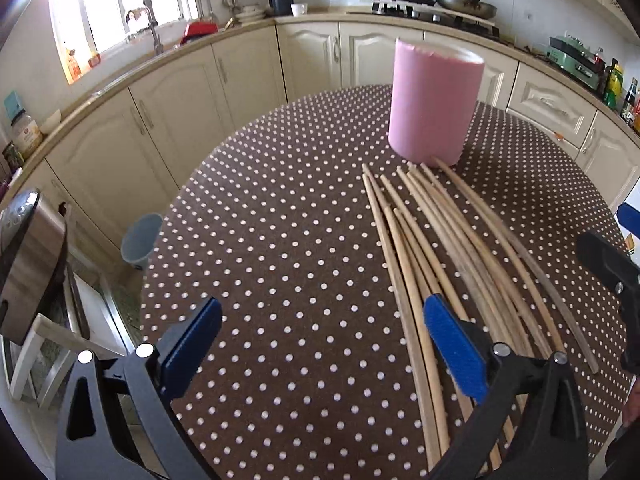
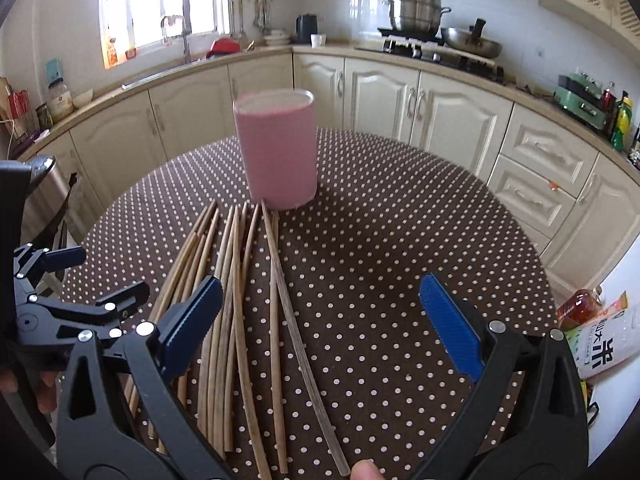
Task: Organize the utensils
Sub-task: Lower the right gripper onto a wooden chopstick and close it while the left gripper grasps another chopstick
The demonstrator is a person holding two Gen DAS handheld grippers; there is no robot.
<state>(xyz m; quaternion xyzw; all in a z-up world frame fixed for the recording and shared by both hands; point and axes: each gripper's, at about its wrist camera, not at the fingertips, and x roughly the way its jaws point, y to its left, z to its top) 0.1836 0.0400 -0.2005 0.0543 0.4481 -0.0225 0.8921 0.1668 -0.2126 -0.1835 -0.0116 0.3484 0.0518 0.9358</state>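
Several wooden chopsticks [image 1: 448,248] lie loose in a fan on the brown polka-dot tablecloth [image 1: 280,240], tips toward a pink cylindrical holder [image 1: 434,100] standing upright behind them. My left gripper [image 1: 320,344] is open and empty, hovering over the table just left of the chopsticks' near ends. In the right wrist view the chopsticks [image 2: 240,288] lie in front of the pink holder [image 2: 278,148]. My right gripper [image 2: 320,316] is open and empty above the chopsticks' right side. The left gripper [image 2: 76,284] shows at the left edge.
The round table [image 2: 400,220] stands in a kitchen with cream cabinets [image 2: 400,96] behind. A steel bin [image 1: 32,256] and a grey bucket [image 1: 142,238] stand on the floor at left. A bottle and a rice bag [image 2: 600,336] sit off the table's right edge.
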